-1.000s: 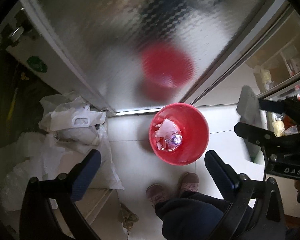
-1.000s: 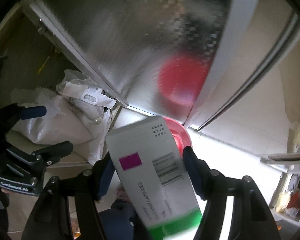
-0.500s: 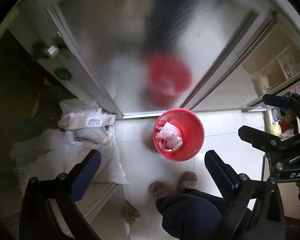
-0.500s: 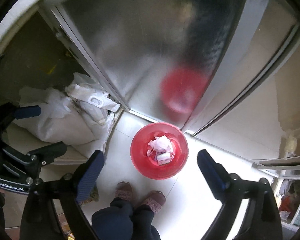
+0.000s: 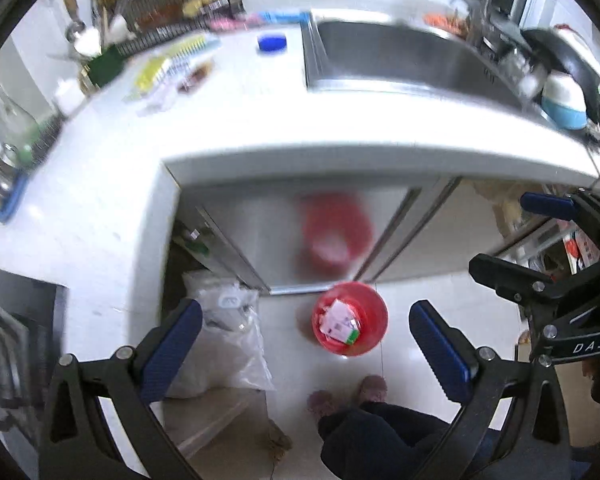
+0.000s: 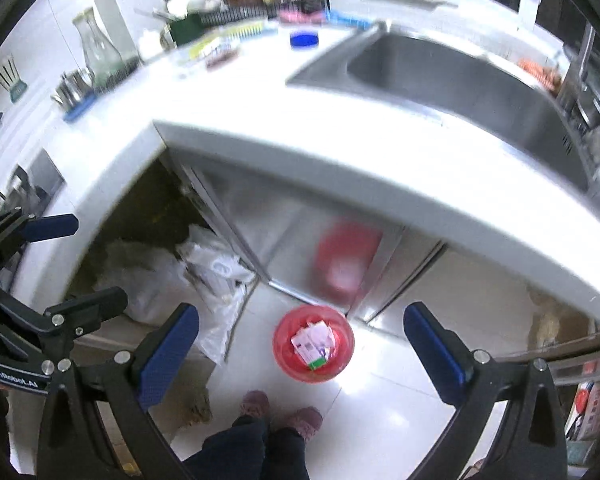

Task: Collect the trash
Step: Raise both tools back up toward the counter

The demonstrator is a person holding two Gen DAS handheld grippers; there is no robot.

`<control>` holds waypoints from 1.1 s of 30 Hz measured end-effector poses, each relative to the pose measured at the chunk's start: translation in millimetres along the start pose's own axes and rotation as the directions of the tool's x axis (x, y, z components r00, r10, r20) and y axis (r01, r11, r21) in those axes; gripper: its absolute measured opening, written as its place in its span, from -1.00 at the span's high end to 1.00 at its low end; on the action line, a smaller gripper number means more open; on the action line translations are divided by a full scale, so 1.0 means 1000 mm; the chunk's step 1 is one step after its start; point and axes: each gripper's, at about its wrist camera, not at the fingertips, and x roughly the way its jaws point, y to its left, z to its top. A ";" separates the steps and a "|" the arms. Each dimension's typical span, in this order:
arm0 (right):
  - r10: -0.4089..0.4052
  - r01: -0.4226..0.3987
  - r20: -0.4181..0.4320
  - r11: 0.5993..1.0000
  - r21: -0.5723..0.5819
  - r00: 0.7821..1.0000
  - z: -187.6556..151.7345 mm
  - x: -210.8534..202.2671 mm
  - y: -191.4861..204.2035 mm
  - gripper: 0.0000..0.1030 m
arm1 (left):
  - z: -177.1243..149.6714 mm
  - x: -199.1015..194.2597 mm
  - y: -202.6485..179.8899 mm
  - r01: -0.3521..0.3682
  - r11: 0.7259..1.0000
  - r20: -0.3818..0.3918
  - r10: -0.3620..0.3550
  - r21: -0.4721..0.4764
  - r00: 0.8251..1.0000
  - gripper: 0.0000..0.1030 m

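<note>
**Carton in the red bin, both tongs apart and empty**

The red bin (image 5: 350, 319) stands on the pale tiled floor (image 5: 440, 292), just in front of the steel cabinet doors (image 5: 260, 232) under the white worktop (image 5: 340, 128). Inside it lies a white carton (image 5: 340, 322) with a green end and a barcode, on top of other crumpled paper; from the right wrist the same carton (image 6: 314, 345) shows near the middle of the bin (image 6: 313, 343).

The left tongs (image 5: 306, 344) stand wide apart with nothing between the blue pads (image 5: 172, 348). The right tongs (image 6: 302, 346) have just been opening and are now spread wide, with nothing between their pads (image 6: 434, 350) either. Both point steeply down over the floor, high above the bin. Each pair of tongs shows at the edge of the other's view: the right tongs (image 5: 540, 240) at the right edge of the left wrist view.

A pile of white plastic bags (image 5: 228, 340) lies left of the bin, by the open cupboard. The person's feet in pinkish slippers (image 6: 284, 412) stand just short of the bin. On the worktop a steel sink (image 5: 400, 60) sits to the right; a blue lid (image 5: 272, 42) lies near its left rim, and blurred packets and bottles crowd the far left
</note>
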 end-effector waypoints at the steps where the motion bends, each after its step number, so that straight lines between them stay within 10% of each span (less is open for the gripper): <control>1: 0.006 -0.006 0.015 1.000 -0.003 1.000 0.006 -0.009 0.001 -0.99 | 0.004 -0.009 0.001 -0.006 1.000 0.013 0.006 -0.008 1.000 -0.99; 15: 0.068 -0.056 0.138 0.994 -0.091 0.988 0.052 -0.082 0.010 -0.99 | 0.046 -0.076 0.010 -0.088 0.994 0.104 0.095 -0.063 0.990 -0.99; 33: 0.084 -0.078 0.102 0.995 -0.060 0.991 0.158 -0.030 0.025 -0.99 | 0.147 -0.035 0.105 -0.077 0.994 0.070 0.082 -0.071 0.994 -0.99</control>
